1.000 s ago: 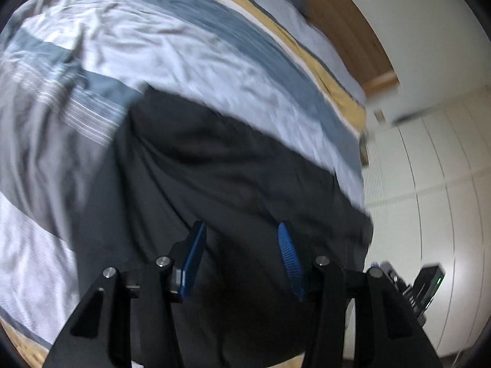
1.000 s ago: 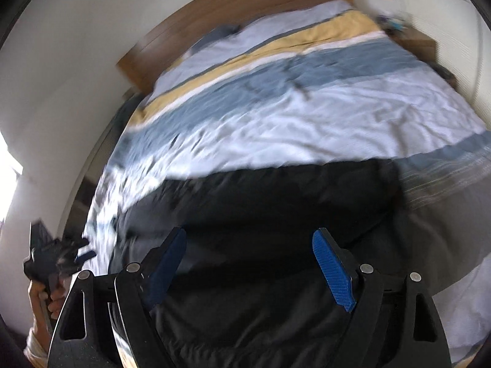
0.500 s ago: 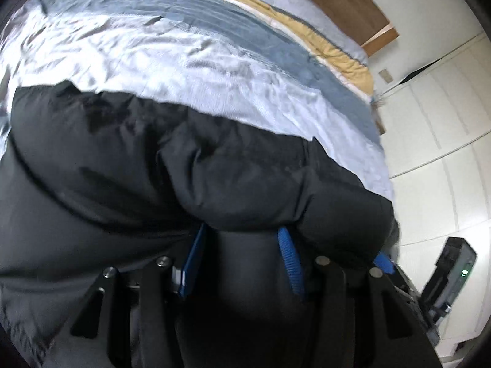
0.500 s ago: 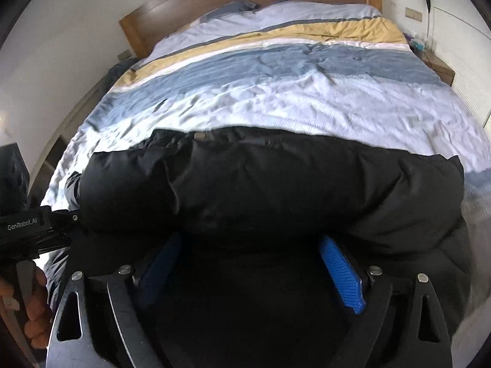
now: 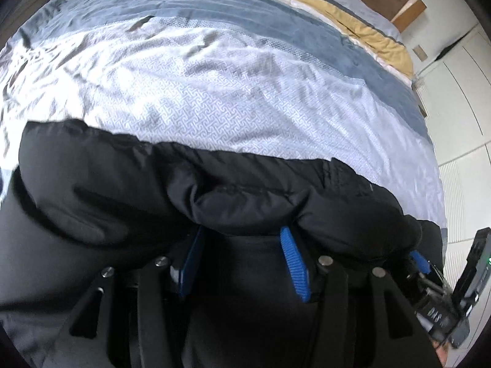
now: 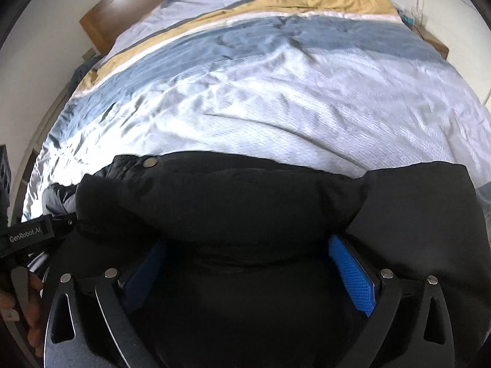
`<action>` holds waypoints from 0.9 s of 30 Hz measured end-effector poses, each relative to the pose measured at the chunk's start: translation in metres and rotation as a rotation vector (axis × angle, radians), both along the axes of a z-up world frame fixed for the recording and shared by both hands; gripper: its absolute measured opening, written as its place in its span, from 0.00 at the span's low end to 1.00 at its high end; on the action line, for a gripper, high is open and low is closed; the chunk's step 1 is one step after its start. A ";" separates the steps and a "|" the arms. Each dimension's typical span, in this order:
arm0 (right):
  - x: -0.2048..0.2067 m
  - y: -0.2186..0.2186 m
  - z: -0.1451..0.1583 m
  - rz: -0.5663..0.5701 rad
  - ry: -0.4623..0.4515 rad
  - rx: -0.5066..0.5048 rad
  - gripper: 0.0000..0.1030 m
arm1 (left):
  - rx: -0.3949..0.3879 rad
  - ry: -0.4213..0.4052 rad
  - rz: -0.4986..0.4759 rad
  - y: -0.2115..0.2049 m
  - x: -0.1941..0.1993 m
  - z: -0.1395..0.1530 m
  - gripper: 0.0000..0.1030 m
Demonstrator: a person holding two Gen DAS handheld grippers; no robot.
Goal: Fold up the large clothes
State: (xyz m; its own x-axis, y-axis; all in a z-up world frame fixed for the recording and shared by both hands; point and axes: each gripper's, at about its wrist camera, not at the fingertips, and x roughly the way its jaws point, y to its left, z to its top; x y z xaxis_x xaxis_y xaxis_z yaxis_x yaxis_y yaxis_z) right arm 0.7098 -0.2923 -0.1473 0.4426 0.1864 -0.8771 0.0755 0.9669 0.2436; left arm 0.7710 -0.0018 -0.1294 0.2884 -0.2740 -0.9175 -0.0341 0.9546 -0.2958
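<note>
1. the right gripper (image 6: 248, 263) has just been spreading its jaws, which now stand wide apart, and a thick fold of the black jacket (image 6: 214, 202) bulges between and over the blue pads (image 6: 353, 276) without being pinched.
2. the left gripper (image 5: 242, 257) stands half apart; jacket fabric fills the gap, but i cannot tell whether the pads press it.
3. beyond the fingertips, the jacket lies folded across the striped bedspread (image 6: 276, 107), the wooden headboard (image 6: 122, 15) farthest off.

One black jacket (image 6: 245, 202), one striped duvet (image 6: 276, 101), two grippers (image 5: 242, 239) (image 6: 248, 251)
</note>
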 end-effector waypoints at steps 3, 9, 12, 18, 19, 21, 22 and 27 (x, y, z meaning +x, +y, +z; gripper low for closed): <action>-0.003 -0.019 -0.001 -0.028 0.020 -0.004 0.97 | 0.005 0.009 0.030 0.023 0.003 0.009 0.49; -0.021 -0.060 0.019 -0.128 0.046 -0.132 0.95 | 0.068 -0.083 0.055 0.050 -0.025 0.058 0.49; -0.041 -0.070 0.047 -0.153 -0.014 -0.113 0.95 | 0.003 -0.108 -0.021 0.038 -0.049 0.072 0.49; -0.091 -0.038 0.068 -0.033 -0.089 -0.068 0.95 | 0.018 -0.143 -0.144 -0.012 -0.088 0.053 0.49; -0.095 -0.033 0.063 -0.014 -0.084 -0.074 0.95 | 0.046 -0.153 -0.133 -0.016 -0.090 0.045 0.51; -0.100 -0.024 0.047 0.023 -0.057 -0.104 0.95 | 0.071 -0.190 -0.112 -0.017 -0.092 0.038 0.56; -0.101 -0.024 0.036 0.030 -0.040 -0.119 0.95 | 0.074 -0.204 -0.100 -0.017 -0.093 0.036 0.58; -0.102 -0.056 0.019 -0.070 -0.001 -0.123 0.95 | 0.139 -0.228 -0.071 -0.011 -0.105 0.045 0.58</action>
